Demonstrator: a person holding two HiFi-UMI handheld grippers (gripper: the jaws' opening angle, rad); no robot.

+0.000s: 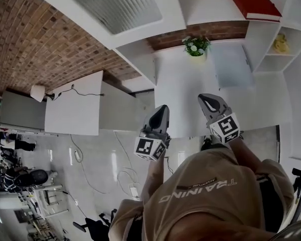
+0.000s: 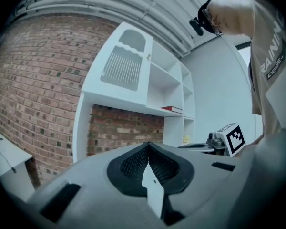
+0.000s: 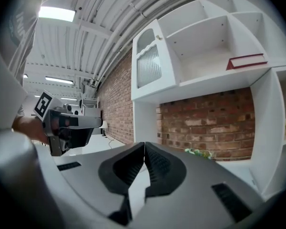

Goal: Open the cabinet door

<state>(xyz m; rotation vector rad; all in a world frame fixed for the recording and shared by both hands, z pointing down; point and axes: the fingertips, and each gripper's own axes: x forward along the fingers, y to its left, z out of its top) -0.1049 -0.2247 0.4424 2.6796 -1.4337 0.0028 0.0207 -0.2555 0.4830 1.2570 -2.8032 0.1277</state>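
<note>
The white wall cabinet has a closed door with a ribbed glass pane and a small knob at its edge. It hangs high up, left of the open shelves. My left gripper and my right gripper are side by side, held level over the white counter. Both stand well short of the door. Both are shut with nothing between the jaws. Each one shows in the other's view: the right gripper, the left gripper.
Open white shelves to the right of the door hold a red book and a yellow thing. A small potted plant stands at the back of the counter by the brick wall. A white desk with a lamp is on the left.
</note>
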